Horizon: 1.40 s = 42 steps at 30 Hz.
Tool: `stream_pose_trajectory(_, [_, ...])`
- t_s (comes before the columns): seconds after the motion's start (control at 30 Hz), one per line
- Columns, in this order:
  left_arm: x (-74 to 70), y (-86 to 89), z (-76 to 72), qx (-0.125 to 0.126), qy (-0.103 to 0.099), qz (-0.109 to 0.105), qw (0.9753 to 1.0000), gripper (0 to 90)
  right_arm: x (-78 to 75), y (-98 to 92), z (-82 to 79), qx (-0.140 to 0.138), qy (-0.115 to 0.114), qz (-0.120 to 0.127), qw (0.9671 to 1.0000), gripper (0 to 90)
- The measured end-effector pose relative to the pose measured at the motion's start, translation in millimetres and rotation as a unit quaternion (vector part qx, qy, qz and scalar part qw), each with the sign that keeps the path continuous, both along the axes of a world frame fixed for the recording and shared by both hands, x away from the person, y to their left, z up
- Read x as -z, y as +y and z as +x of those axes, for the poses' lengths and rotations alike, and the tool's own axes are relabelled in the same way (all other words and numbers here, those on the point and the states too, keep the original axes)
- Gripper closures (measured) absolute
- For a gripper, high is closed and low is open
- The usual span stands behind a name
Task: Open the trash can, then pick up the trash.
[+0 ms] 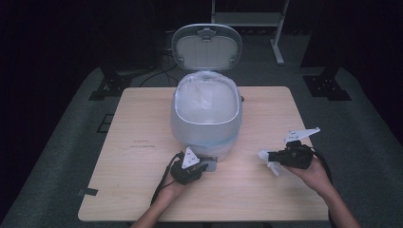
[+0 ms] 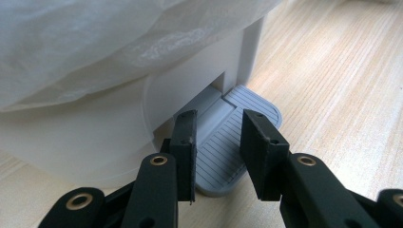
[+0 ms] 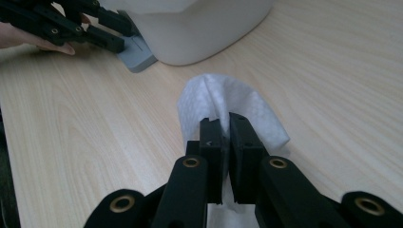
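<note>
A white pedal bin (image 1: 207, 118) stands mid-table, its lid (image 1: 206, 46) tipped up and a clear bag lining it. My left gripper (image 1: 203, 167) sits at the bin's front base. In the left gripper view it (image 2: 218, 124) is open, its jaws lying on top of the grey ribbed pedal (image 2: 227, 142) with nothing between them. To the right, my right gripper (image 1: 274, 157) is shut on a crumpled white tissue (image 1: 266, 160), held just above the table. The right gripper view shows the tissue (image 3: 223, 99) bulging out past the closed jaws of that gripper (image 3: 224, 124).
The wooden table (image 1: 138, 142) has bare room left and right of the bin. In the right gripper view the bin's wall (image 3: 199, 23), the pedal (image 3: 139, 56) and the left gripper (image 3: 102, 35) lie ahead to the left. Dark stands and a carpeted floor surround the table.
</note>
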<state>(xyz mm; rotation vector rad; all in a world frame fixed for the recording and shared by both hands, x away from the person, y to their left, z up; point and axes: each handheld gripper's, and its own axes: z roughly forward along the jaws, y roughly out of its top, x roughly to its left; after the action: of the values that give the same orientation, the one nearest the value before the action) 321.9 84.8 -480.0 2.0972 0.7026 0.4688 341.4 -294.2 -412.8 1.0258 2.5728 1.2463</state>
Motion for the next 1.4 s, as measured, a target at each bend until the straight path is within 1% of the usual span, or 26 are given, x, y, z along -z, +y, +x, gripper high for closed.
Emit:
stream_pose_trajectory(0.17, [0.0, 0.0, 0.0, 0.0, 0.0, 0.0, 1.0, 66.9, -11.9, -0.2, -1.1, -0.003, -0.004, 0.006, 1.0, 84.6])
stream_pose_trajectory(0.47, [0.1, 0.2, 0.3, 0.001, 0.0, -0.001, 1.0, 66.9, -29.9, 2.8, -3.2, -0.009, -0.014, 0.01, 0.9998, 84.6])
stream_pose_trajectory(0.57, [0.3, -0.1, 0.1, 0.0, 0.0, -0.004, 1.0, 66.9, -35.1, 3.1, -3.6, -0.012, -0.013, 0.013, 0.9998, 84.6])
stream_pose_trajectory(0.73, [0.1, 0.2, 0.3, 0.002, 0.0, -0.001, 1.0, 66.9, -43.1, 3.2, -4.3, -0.014, -0.013, 0.017, 0.9997, 84.6])
stream_pose_trajectory(1.03, [-0.2, 0.5, 0.3, 0.002, 0.001, 0.001, 1.0, 66.9, -59.1, 3.7, -6.2, -0.018, -0.019, 0.014, 0.9996, 84.6])
stream_pose_trajectory(1.23, [-0.1, 0.4, 0.4, 0.002, 0.001, 0.0, 1.0, 66.8, -68.1, 6.8, -9.0, -0.023, -0.023, 0.011, 0.9994, 84.5])
stream_pose_trajectory(1.33, [-0.2, 0.5, 0.4, 0.003, 0.002, 0.0, 1.0, 66.8, -70.2, 6.6, -9.6, -0.025, -0.023, 0.016, 0.9993, 84.5])
stream_pose_trajectory(1.4, [-0.2, 0.4, 0.2, 0.002, 0.001, 0.001, 1.0, 66.8, -70.6, 6.5, -9.6, -0.026, -0.022, 0.014, 0.9993, 84.5])
